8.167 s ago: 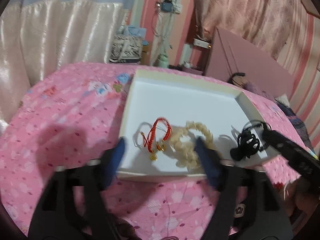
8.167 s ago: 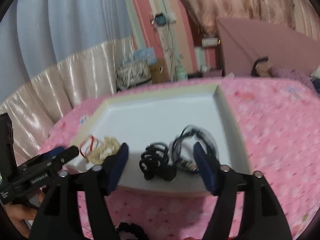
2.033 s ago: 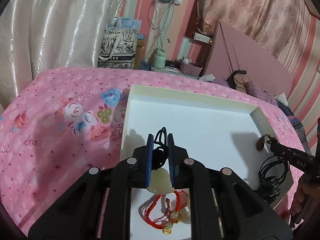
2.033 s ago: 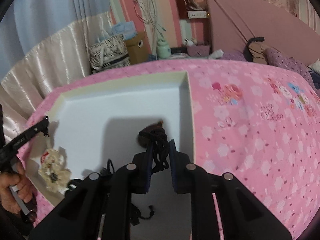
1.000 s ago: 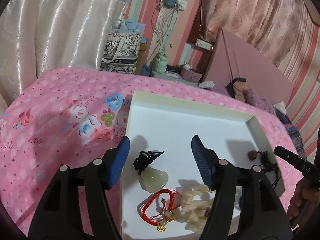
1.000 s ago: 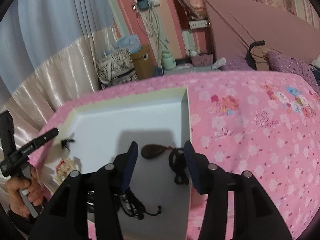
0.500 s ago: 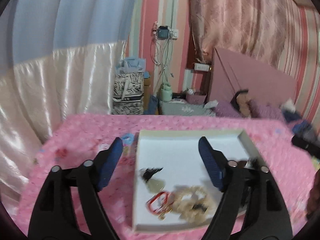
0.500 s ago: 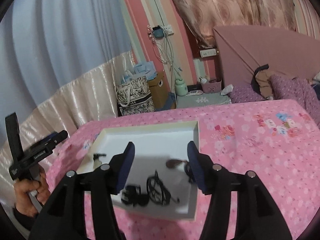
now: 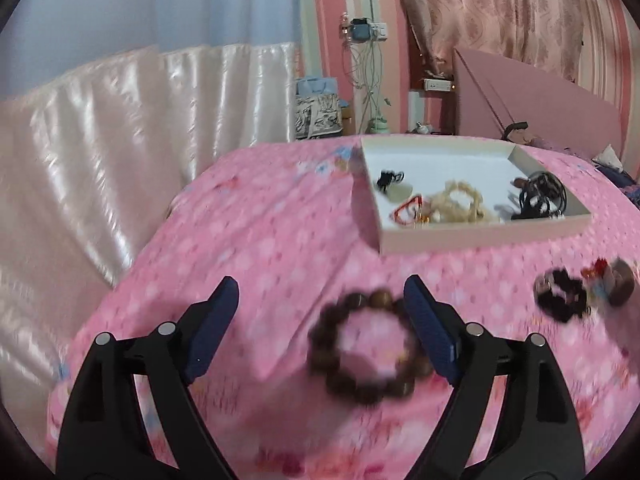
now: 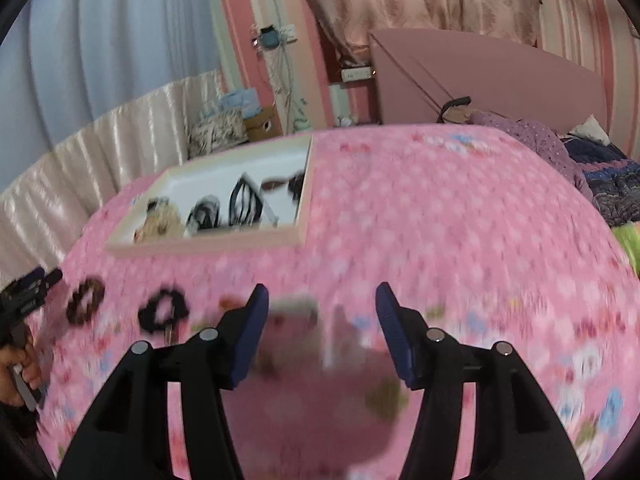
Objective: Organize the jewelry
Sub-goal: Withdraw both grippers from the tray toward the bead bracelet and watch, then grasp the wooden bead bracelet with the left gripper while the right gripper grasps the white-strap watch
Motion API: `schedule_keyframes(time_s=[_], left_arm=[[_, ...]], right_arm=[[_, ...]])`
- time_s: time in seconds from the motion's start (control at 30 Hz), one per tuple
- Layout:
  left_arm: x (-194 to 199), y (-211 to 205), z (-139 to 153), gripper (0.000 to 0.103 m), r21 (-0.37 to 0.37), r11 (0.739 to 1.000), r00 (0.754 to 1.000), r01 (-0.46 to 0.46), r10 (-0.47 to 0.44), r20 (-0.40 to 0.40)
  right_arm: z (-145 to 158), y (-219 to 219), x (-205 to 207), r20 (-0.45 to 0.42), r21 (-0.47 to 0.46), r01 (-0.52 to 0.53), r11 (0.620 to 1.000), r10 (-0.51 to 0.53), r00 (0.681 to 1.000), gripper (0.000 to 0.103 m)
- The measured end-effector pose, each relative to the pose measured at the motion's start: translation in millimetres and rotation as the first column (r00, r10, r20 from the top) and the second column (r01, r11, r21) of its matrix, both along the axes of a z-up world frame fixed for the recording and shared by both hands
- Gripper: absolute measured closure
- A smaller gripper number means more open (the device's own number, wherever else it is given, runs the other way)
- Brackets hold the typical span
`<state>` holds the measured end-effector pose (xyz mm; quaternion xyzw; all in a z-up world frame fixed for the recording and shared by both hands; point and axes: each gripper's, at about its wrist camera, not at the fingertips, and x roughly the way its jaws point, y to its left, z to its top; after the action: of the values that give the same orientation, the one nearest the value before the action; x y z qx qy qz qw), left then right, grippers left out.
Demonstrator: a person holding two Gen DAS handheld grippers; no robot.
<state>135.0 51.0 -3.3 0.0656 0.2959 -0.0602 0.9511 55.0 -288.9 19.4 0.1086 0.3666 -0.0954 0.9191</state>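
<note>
A white tray [image 9: 480, 236] lies on the pink bedspread and holds a jade pendant on black cord [image 9: 394, 186], a red cord bracelet [image 9: 408, 210], a cream bead bracelet [image 9: 460, 202] and black cords [image 9: 540, 196]. In front of it, my left gripper [image 9: 320, 284] hovers with its jaws opening. A brown bead bracelet [image 9: 366, 354] lies on the cover below them, close to the right finger and untouched. My right gripper [image 10: 320, 320] is open over the bedspread, right of the tray [image 10: 208, 244]; only blurred patches show between its fingers.
A black bracelet [image 9: 560, 300] and small reddish-brown pieces [image 9: 612, 280] lie on the cover to the right. In the right wrist view the brown bracelet [image 10: 85, 300] and black bracelet [image 10: 163, 314] lie beside a hand [image 10: 16, 368]. Satin bed skirt, curtains and headboard surround.
Both grippers have drawn back from over the tray to the bedspread in front of it. The left jaws stand wider. The brown bracelet has come into view under the left gripper.
</note>
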Motion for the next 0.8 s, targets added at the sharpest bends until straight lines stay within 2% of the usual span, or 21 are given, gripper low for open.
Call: schedule_keyframes(time_s=[0.13,0.23,0.3,0.47,0.6,0.8], left_arm=[[-13,2,-14,0.018,-0.050,0.999,0.999,-0.004,0.002,-0.033],[-17,-5,-21,0.015,-0.030,1.000,0.999,-0.003,0.002,-0.039],[-19,-4,-20,0.008,-0.022,0.999,0.999,-0.024,0.023,-0.026],[-12,-2,-24,0.006,-0.034,0.999,0.997,-0.030,0.027,-0.075],[-12,-7,-23,0.003,-0.025,0.999,0.998,-0.025,0.024,-0.060],[-10,-17,-25,0.003,0.022,1.000,0.998,-0.015,0.016,-0.068]], right_arm=[[-16,15,-21,-0.023,0.021,-0.011,1.000,0.011,1.000,0.046],[-26,24,-24,-0.031,0.030,-0.020,0.999,0.021,0.999,0.045],[-31,34,-24,-0.050,0.014,-0.034,0.999,0.035,0.998,0.045],[-29,50,-21,-0.035,-0.014,-0.047,0.999,0.047,0.998,0.045],[-29,55,-19,-0.051,-0.044,-0.054,0.998,0.052,0.997,0.045],[-38,43,-13,-0.092,0.039,-0.043,0.998,0.047,0.995,0.045]])
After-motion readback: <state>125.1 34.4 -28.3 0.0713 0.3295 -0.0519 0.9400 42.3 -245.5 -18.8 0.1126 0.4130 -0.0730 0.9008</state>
